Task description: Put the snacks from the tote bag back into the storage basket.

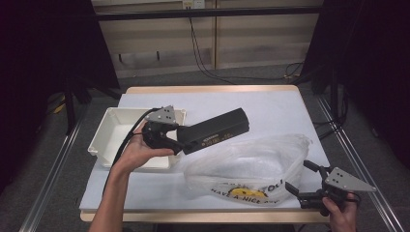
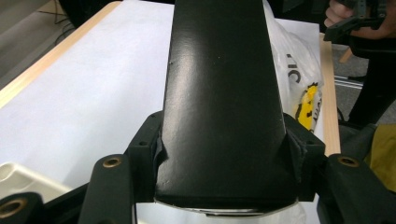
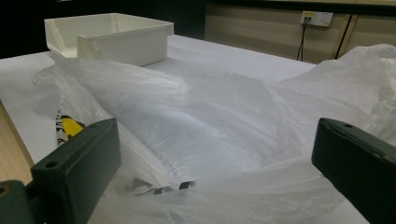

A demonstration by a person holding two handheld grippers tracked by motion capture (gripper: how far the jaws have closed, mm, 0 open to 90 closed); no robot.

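- The long black box [image 1: 216,130] is up off the table, clamped at one end by the left gripper [image 1: 176,140]; its far end points toward the table's right back corner, tilted slightly upward.
- In the left gripper view the black box [image 2: 224,102] runs straight out between the two jaws, both pressing its sides.
- Below the box's near end lies a clear plastic bag [image 1: 251,166], crumpled, spread across the front right part of the table, with yellow and black print along its front edge.
- The right gripper [image 1: 302,186] sits at the table's front right corner, jaws spread wide, holding nothing, just beside the bag's right end.
- In the right gripper view the plastic bag [image 3: 224,126] billows up between and beyond the parted jaws.
- A white plastic bin [image 1: 109,133] stands near the table's left edge, behind the left hand [image 1: 140,150].
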